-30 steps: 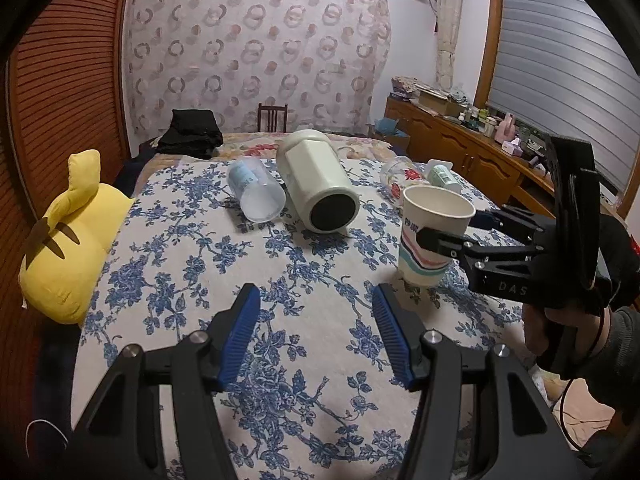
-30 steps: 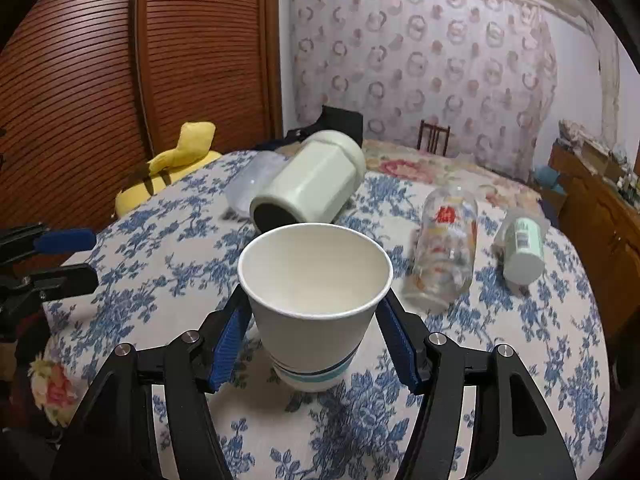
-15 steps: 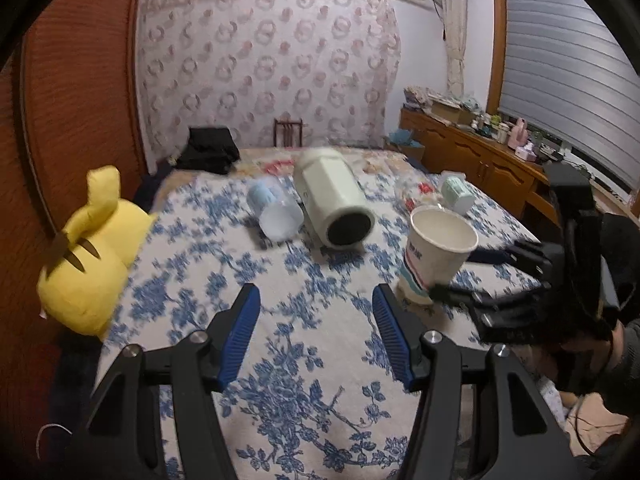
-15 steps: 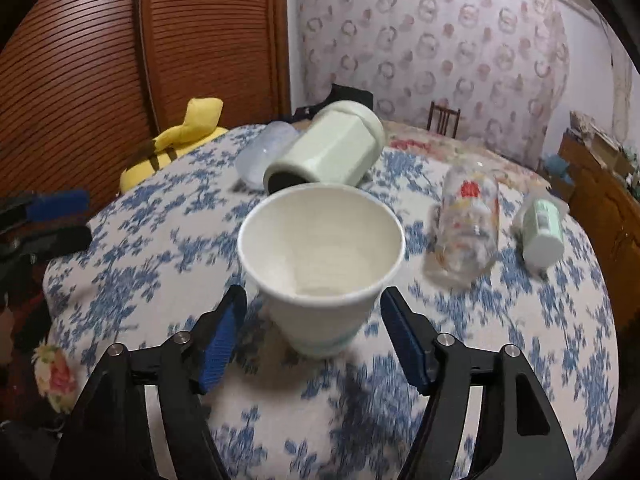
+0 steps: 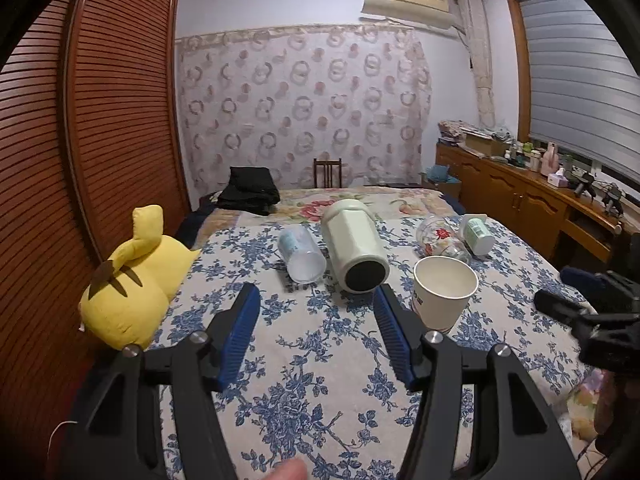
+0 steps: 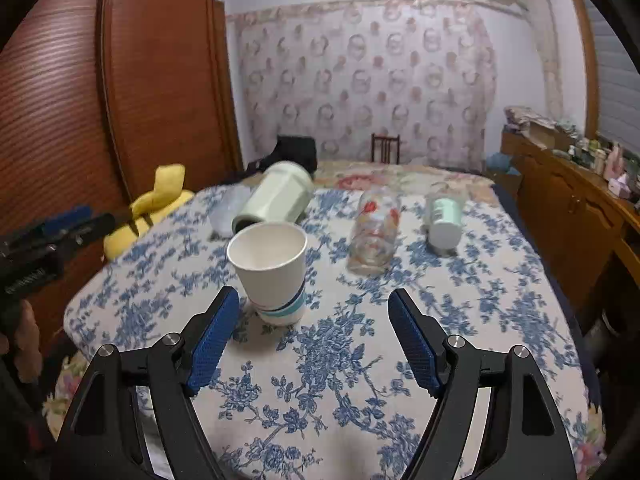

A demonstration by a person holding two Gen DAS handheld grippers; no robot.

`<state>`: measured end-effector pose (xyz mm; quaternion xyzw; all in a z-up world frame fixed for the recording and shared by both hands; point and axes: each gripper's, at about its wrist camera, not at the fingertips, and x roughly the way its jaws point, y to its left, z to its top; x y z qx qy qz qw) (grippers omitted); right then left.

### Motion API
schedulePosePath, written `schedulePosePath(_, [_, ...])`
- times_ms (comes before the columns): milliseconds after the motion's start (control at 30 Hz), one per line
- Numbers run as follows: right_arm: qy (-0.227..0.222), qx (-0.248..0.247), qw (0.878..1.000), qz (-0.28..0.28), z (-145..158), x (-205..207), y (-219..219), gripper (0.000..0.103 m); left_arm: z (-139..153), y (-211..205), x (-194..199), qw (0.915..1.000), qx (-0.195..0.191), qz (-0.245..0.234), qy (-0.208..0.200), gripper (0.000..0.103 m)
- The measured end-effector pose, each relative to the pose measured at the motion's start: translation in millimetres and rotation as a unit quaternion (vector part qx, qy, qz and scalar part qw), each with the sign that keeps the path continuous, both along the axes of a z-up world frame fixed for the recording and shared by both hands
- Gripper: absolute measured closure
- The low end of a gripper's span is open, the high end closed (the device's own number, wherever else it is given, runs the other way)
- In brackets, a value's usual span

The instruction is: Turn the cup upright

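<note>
Right claw (image 6: pixel 312 336) spread, empty; paper cup (image 6: pixel 270 272) stands upright on bed (image 6: pixel 460 320), just ahead, left of centre, untouched. Left claw (image 5: pixel 316 334) also spread, empty. Judge flip done: I back straight off, avoid clipping rim. Floral bedspread soft, cup tips easily. Other containers lie beyond; wooden wardrobe (image 6: pixel 160 80) left.

1. A white paper cup (image 5: pixel 443 298) is standing upright, mouth up, on a blue-flowered bedspread (image 5: pixel 304 380).
2. The left gripper (image 5: pixel 316 332) is hovering low over the cloth, its blue-padded jaws spread wide with nothing between them.
3. The right gripper (image 5: pixel 576 300) is showing at the right edge, apart from the cup.
4. A pale green canister (image 5: pixel 354 248) and a clear plastic cup (image 5: pixel 301 254) are lying on their sides beyond.
5. A yellow plush toy (image 5: pixel 134 284) is sitting at the left.
</note>
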<state>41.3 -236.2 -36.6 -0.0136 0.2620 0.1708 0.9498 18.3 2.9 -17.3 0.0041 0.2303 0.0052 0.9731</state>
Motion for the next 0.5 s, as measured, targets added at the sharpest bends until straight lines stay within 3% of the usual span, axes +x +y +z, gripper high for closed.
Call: schedulePosePath(500, [-0.009, 0.017, 1.000, -0.019, 1.9, -7.1, -10.0, 0.024, -5.2, -5.6, -8.9, 1.0000, -0.005, -0.001, 0.000, 0.043])
